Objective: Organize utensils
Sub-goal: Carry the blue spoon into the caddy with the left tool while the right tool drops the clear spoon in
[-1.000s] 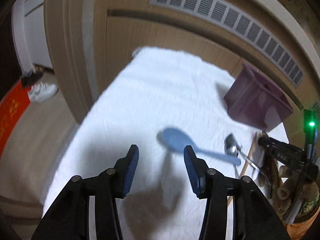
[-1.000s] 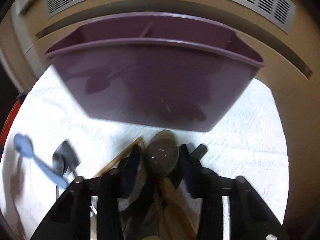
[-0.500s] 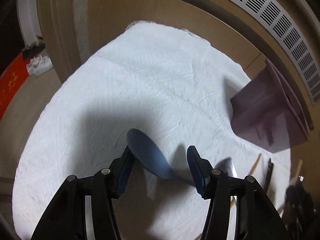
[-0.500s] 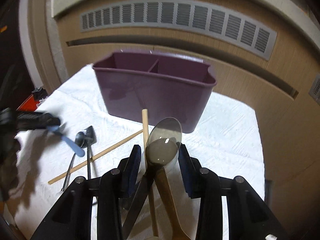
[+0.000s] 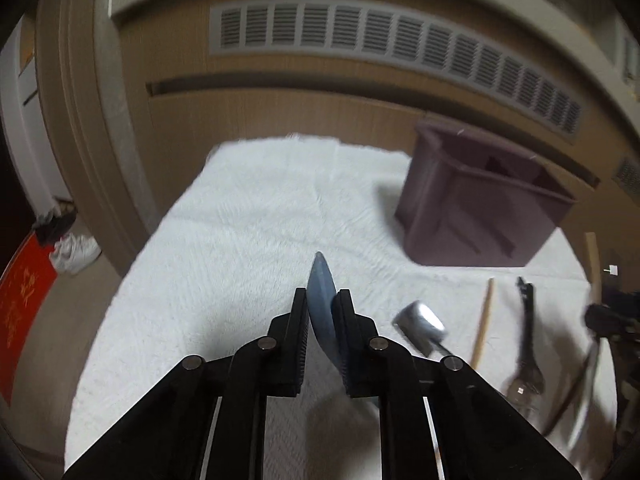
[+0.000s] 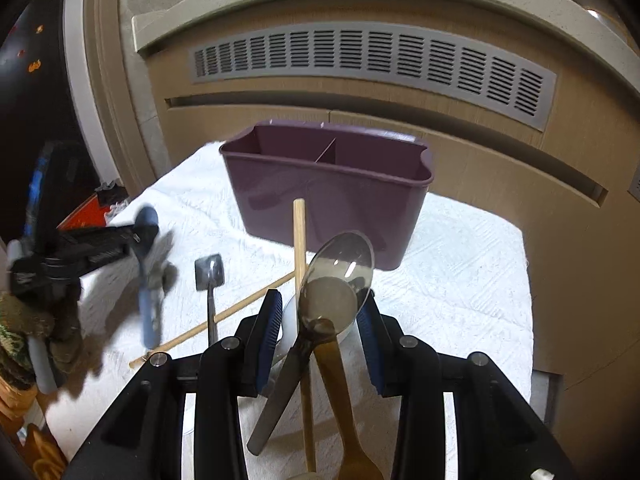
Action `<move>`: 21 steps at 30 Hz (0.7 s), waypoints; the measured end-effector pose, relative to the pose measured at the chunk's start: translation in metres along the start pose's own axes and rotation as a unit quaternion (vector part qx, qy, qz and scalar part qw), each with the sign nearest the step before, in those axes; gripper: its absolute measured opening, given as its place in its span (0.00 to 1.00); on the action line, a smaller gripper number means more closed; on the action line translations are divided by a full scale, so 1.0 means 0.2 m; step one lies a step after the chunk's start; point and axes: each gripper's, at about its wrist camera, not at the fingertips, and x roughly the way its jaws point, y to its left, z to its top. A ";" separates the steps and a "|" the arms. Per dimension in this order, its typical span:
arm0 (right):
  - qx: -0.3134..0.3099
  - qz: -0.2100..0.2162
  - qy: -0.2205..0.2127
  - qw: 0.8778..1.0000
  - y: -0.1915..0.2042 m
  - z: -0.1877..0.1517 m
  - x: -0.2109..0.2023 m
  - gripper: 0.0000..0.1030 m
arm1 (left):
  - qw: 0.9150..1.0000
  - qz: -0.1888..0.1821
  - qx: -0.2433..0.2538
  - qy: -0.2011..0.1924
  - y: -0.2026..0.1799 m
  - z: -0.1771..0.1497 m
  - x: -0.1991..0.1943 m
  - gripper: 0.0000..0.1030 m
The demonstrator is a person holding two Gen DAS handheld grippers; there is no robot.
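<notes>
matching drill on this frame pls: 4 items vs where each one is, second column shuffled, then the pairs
Items:
1. blue spoon
2. clear brown spoon
3. purple caddy
4. loose chopstick

Places:
A. standing on the white cloth by the wall
B. lying flat on the cloth
C. between the left gripper's closing jaws
D. bundled with other utensils in the right gripper

Pairs: 1-C, 2-D, 3-A, 4-B
</notes>
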 end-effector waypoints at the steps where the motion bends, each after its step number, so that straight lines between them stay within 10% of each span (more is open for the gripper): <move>1: -0.002 0.003 0.005 1.000 0.00 0.00 0.01 0.35 | 1.000 -0.007 0.006 -0.011 -0.01 0.00 -0.05 0.10; 21: 0.040 0.018 0.075 0.996 -0.12 -0.12 0.08 0.48 | 0.998 -0.005 0.035 -0.054 -0.02 -0.04 -0.33 0.09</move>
